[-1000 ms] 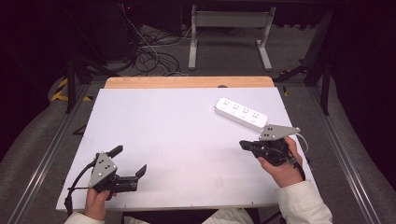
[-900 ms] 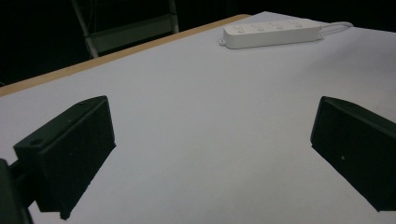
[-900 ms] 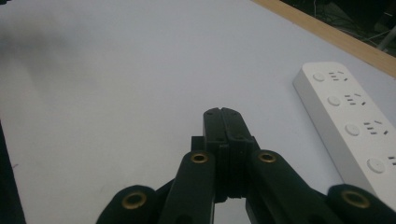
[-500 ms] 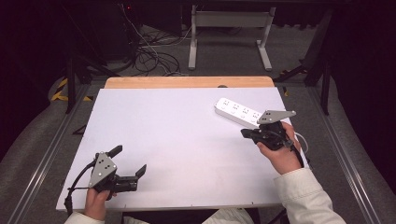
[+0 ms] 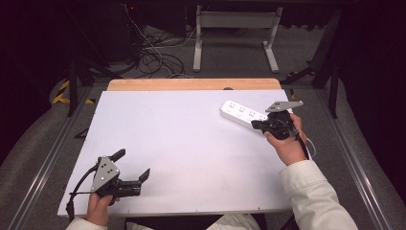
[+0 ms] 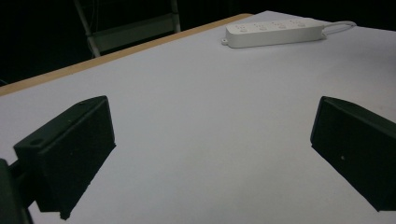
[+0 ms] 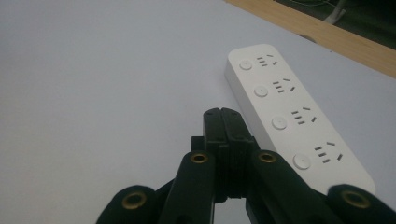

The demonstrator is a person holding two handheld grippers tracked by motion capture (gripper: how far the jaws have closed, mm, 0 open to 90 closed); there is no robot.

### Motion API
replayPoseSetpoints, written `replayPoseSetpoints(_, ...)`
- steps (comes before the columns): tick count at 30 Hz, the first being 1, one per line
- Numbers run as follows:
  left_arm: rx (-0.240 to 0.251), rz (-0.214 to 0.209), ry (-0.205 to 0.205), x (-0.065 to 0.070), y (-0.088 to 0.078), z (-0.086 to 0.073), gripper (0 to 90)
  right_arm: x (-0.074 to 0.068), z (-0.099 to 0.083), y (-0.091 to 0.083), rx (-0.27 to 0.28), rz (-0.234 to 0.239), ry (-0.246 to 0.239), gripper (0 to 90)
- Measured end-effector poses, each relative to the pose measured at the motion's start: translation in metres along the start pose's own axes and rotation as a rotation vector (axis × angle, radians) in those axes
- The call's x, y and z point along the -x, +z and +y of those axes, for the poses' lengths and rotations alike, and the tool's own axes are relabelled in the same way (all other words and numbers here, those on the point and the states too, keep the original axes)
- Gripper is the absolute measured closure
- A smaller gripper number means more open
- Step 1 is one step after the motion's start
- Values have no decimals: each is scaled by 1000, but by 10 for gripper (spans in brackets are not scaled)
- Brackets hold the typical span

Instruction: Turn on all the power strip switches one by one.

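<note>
Sits near the far right corner of the white bench (image 5: pixel 191 143): a long white power strip (image 5: pixel 239 114) with four sockets and four round buttons in a row, lying flat and slanted. Trails off its far end in the left gripper view: a thin white cord (image 6: pixel 337 24). Hover right by the near end of the strip: the right tongs (image 5: pixel 254 125), held in a hand with a cream sleeve (image 5: pixel 316 196). Pressed tight together, those tongs, with nothing between them. Point along the strip's near long side in the right gripper view (image 7: pixel 224 122), tips just beside the third button, too hard to tell if touching the strip or only above it. Rest at the near left corner of the bench: the left tongs (image 5: pixel 130 165), far from the strip. Stand wide apart, with only bare white bench between them. Runs along the far edge of the bench: a bare wooden strip (image 5: pixel 191 84).
</note>
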State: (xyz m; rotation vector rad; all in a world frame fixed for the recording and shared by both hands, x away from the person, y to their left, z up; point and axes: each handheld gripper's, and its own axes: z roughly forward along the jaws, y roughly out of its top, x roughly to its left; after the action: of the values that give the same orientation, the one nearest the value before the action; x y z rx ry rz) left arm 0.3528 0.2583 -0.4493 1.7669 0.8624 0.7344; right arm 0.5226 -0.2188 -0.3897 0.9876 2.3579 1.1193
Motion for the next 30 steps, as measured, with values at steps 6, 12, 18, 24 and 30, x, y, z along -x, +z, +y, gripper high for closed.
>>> replayPoseSetpoints(6, 2, 3, -1, -1, 0, 0, 2, 13, -1, 9, -7, -25, 12, 900)
replayPoseSetpoints(12, 2, 5, -3, -1, 0, 0, 2, 21, 1, 20, -38, -43, 9, 900)
replayPoseSetpoints(18, 2, 5, -2, -1, 1, 0, 2, 27, 1, 32, -69, -67, 17, 900)
replayPoseSetpoints(24, 2, 4, -2, -1, 0, -1, 2, 37, -3, 42, -111, -106, 50, 900)
replayPoseSetpoints(30, -5, 1, -5, -1, 1, -1, 2, 43, -6, 50, -137, -127, 76, 900)
